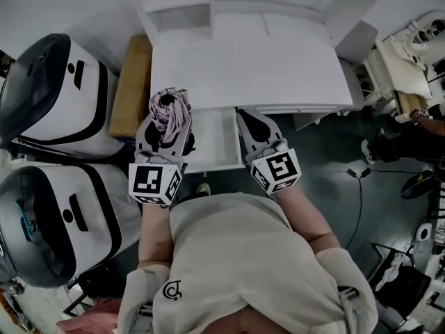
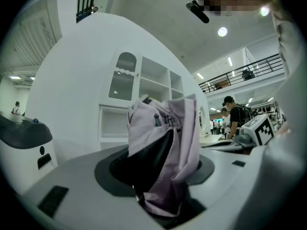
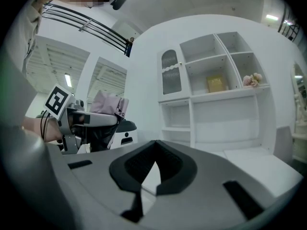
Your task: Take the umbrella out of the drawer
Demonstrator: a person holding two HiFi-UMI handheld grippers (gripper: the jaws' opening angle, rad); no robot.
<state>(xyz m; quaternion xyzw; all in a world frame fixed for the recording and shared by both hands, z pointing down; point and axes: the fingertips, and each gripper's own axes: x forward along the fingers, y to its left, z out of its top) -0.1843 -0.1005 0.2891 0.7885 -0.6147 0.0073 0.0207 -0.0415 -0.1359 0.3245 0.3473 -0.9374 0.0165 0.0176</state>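
Left tongs point(image 1: 167, 127) grip lilac umbrella point(image 1: 171, 107); right tongs point(image 1: 254, 125) closed, empty.

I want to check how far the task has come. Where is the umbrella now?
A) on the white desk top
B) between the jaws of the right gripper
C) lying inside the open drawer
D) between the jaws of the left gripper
D: the left gripper view shows the lilac umbrella clamped between the jaws of the left gripper, outside the open drawer.
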